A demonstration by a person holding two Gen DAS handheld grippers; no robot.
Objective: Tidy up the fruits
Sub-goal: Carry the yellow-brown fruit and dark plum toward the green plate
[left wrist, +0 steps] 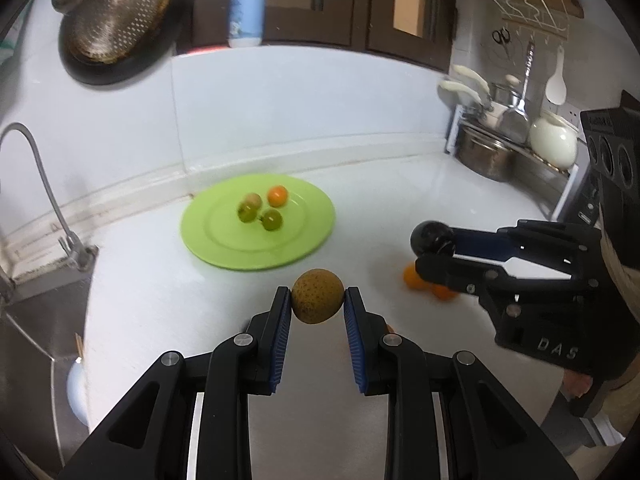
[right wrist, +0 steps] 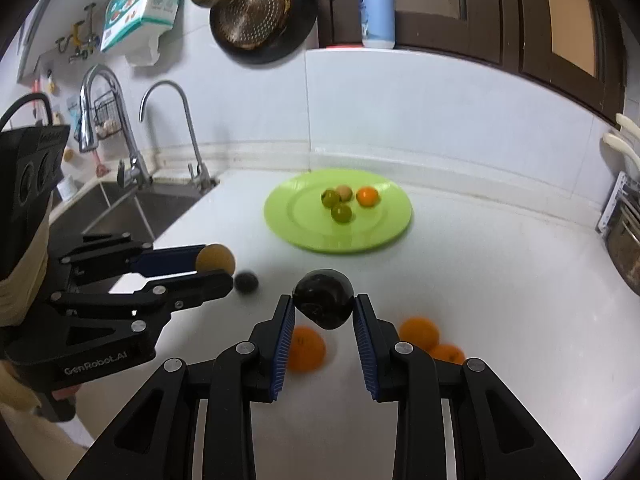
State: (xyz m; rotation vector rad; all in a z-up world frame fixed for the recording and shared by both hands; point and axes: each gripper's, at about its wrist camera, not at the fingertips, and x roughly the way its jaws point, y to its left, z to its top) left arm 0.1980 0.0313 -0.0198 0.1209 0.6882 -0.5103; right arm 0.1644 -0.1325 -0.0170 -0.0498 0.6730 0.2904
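Note:
My left gripper (left wrist: pixel 317 300) is shut on a brown speckled fruit (left wrist: pixel 317 296), held above the white counter; it shows in the right wrist view (right wrist: pixel 215 259) too. My right gripper (right wrist: pixel 323 307) is shut on a black fruit (right wrist: pixel 323 304), also seen in the left wrist view (left wrist: pixel 433 239). A green plate (left wrist: pixel 224 244) lies ahead with two green fruits, a tan one and a small orange one (right wrist: pixel 367 196). Three oranges (right wrist: pixel 305 348) lie on the counter under my right gripper. A small dark fruit (right wrist: pixel 246 281) lies by my left gripper.
A sink (right wrist: pixel 120 208) with two taps is at the left. A rack with pots and a white jug (left wrist: pixel 554 142) stands at the right. A pan and colander (right wrist: pixel 260 4) hang on the wall. A soap bottle (right wrist: pixel 377 4) stands on the ledge.

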